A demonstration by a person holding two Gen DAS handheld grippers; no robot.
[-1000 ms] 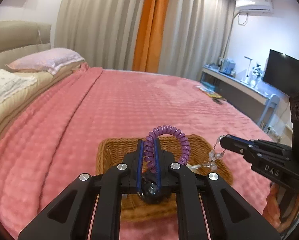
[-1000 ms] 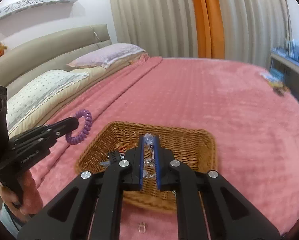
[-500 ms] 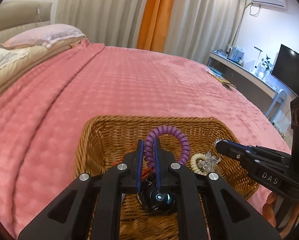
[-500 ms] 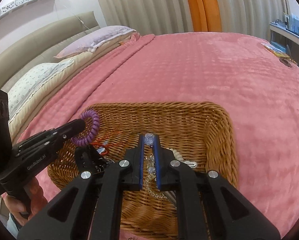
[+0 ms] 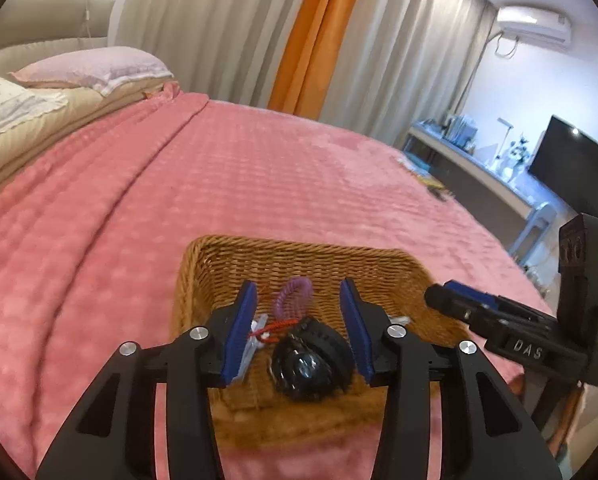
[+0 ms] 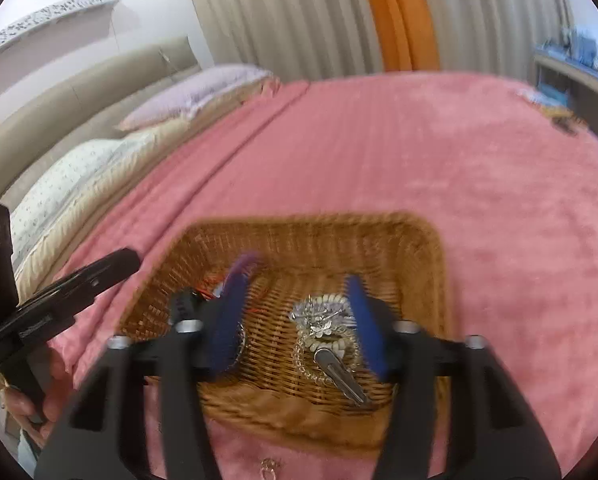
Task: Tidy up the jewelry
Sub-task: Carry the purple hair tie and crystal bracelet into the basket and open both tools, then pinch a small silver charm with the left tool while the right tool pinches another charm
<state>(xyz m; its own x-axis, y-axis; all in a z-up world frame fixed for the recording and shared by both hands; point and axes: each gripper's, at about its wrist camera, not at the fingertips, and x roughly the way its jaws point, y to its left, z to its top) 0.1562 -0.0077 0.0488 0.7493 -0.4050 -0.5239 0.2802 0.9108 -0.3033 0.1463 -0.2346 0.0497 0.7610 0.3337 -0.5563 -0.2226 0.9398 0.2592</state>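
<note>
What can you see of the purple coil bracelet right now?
The purple coil bracelet is a spiral-wound loop, plastic by the look of it, in pale violet. It sits inside the wicker basket, standing as an arch against the far wall, just beyond a black watch and next to a red cord. It lies between the fingers of the left tongs, whose jaws have just been opening; the pads stand clear of it. Motion blur hides finer detail.

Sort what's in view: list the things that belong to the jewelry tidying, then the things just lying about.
Job: wicker basket; purple coil band; black watch; silver chain; bead bracelet; metal clip; left gripper; right gripper, both open.

Lying about: pillows; curtains; television.
</note>
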